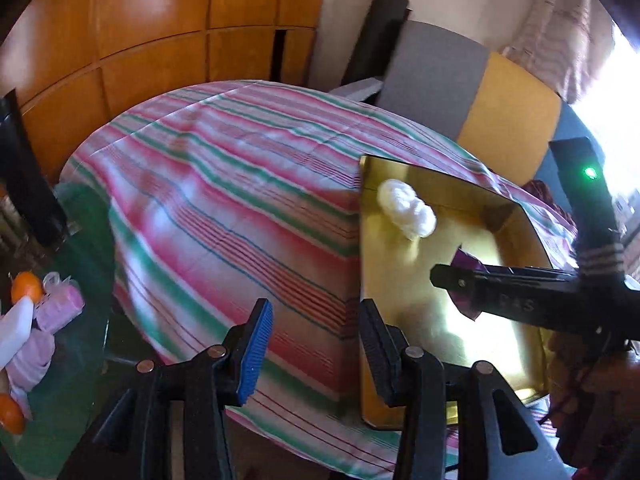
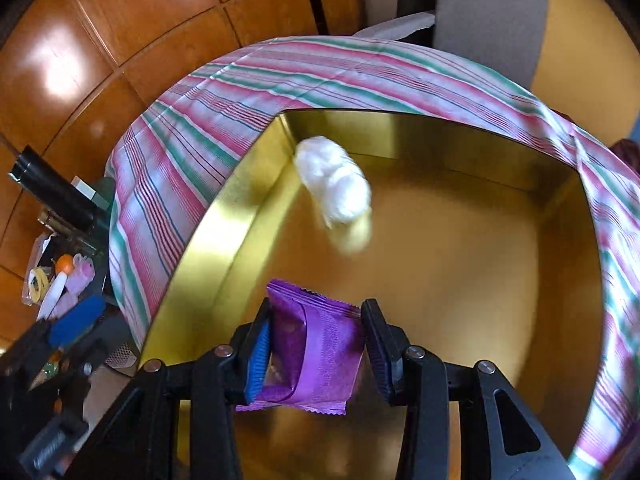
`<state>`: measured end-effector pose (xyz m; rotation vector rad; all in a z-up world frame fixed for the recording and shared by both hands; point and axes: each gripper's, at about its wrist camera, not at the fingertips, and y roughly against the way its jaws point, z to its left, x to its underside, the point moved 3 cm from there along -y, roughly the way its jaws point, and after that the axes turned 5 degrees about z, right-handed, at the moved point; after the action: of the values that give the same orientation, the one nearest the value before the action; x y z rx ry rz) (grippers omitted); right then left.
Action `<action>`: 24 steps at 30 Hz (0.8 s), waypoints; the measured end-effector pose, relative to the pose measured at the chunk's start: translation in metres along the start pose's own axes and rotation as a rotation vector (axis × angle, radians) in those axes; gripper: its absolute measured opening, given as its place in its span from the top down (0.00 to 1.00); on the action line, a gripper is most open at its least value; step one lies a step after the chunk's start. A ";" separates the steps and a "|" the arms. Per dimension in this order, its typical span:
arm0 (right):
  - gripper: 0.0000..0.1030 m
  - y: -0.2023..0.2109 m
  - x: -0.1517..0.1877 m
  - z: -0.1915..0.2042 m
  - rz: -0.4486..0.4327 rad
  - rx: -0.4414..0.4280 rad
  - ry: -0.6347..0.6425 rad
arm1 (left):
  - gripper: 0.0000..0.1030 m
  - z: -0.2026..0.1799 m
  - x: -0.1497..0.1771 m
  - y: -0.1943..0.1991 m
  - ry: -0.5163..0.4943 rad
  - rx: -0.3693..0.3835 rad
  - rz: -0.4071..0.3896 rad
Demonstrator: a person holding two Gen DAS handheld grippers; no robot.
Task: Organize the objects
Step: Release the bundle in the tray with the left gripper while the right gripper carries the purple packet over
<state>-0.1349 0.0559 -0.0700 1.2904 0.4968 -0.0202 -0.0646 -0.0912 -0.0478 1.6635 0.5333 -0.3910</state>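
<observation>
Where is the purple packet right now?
Clamped in the right gripper, the purple packet hangs over the gold tray, nearer the camera than the white bundle.

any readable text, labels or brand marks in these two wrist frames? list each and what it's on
"SAS", or close to it: faint raised letters on the right gripper finger, seen in the left wrist view; too blurred to be sure.
Purple packet held in the right gripper: embossed pattern only, no legible print.
Gold tray, white bundle, striped cloth: no text.
</observation>
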 end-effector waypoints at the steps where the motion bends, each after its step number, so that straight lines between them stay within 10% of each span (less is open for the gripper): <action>1: 0.58 -0.003 -0.003 0.003 0.004 0.004 0.002 | 0.57 0.002 -0.001 -0.001 0.007 -0.002 -0.001; 18: 0.56 -0.013 -0.036 0.023 -0.023 0.033 -0.026 | 0.57 0.007 0.004 0.000 0.021 -0.002 -0.010; 22: 0.21 -0.006 -0.033 0.028 -0.059 0.050 -0.016 | 0.57 0.009 0.004 0.000 0.029 -0.005 -0.012; 24: 0.20 0.001 -0.028 0.028 -0.080 0.061 -0.014 | 0.57 0.009 0.004 0.001 0.034 -0.002 -0.019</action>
<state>-0.1503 0.0230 -0.0535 1.3283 0.5390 -0.1112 -0.0606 -0.0996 -0.0500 1.6672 0.5748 -0.3760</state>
